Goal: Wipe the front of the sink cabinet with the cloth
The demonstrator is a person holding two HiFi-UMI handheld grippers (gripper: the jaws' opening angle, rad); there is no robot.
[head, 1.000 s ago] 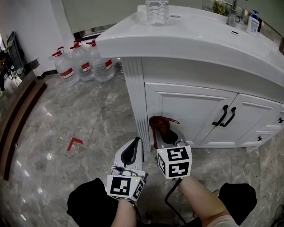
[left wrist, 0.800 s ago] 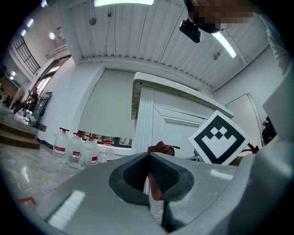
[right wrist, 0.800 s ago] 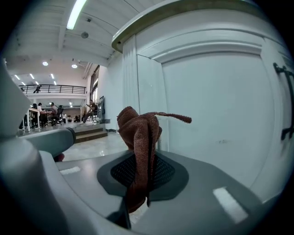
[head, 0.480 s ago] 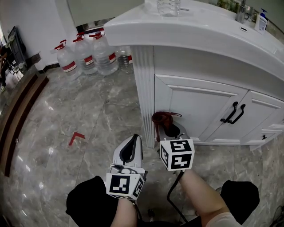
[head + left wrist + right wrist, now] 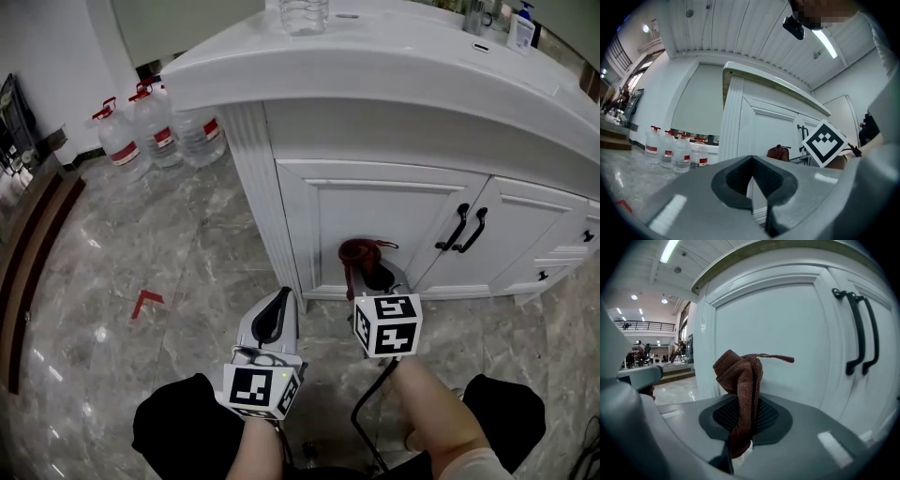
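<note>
Mostly hidden behind its marker cube, the right gripper (image 5: 373,278) clamps a bunched, rust-brown knitted cloth (image 5: 740,376) close to the glossy white panelled cabinet door (image 5: 375,220); whether they touch is unclear. The left gripper (image 5: 757,190) is pressed together, empty.

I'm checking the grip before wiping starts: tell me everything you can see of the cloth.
The cloth is rust-brown, knitted-looking, bunched into a folded wad. The right gripper is shut on its lower part; the rest stands up past the fingers, one thin strand pointing sideways. It sits before the white cabinet door; contact is unclear.
</note>
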